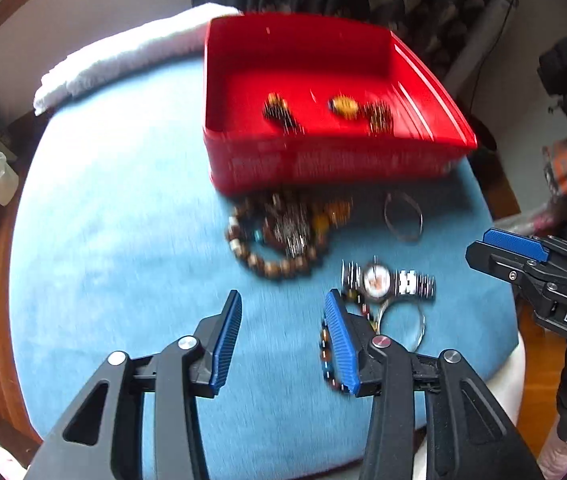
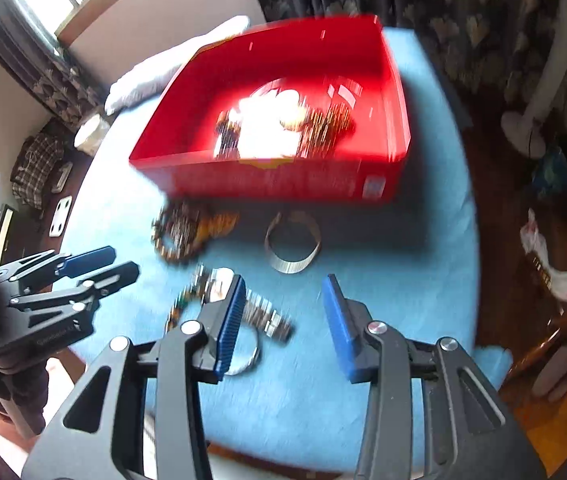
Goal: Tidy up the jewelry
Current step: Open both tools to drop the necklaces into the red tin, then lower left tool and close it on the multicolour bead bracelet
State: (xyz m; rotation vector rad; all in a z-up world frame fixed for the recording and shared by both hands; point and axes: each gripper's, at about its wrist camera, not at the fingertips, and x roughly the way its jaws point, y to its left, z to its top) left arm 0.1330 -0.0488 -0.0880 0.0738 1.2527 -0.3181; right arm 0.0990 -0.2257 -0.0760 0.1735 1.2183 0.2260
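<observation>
Overhead, both grippers hang above the blue cloth (image 1: pixel 123 200), pointing steeply down. Left gripper (image 1: pixel 281 334): fingers apart, nothing between the pads. Right gripper (image 2: pixel 283 322): fingers apart, likewise empty.

Jewelry split between two places. Some pieces already lie in the red box (image 1: pixel 243 160); their detail is smeared by blur and, in the right view, by glare. The rest lies on the cloth in front of the box: a heap of beaded bracelets (image 1: pixel 279 236) near its front wall, a thin metal bangle (image 1: pixel 402 216) beside that, a wristwatch (image 1: pixel 387 282) nearer the grippers, a wire ring (image 1: pixel 403 326) touching the watch, and a multicoloured bead strand (image 1: pixel 329 360) partly behind the left gripper's right finger.

Risks, as judged:
- Heap is tangled; pinching one bracelet likely drags its neighbours.
- Watch, ring and strand overlap; closing on one may snag another.
- Bangle and ring are thin, hard, smooth metal; ribbed pads may skid off or press them into the soft cloth.
- Grippers work close together; a shared target invites collision.

Textures: cloth matte, napped; box glossy with straight walls; beads round, wood-brown and amber; watch band linked steel.
</observation>
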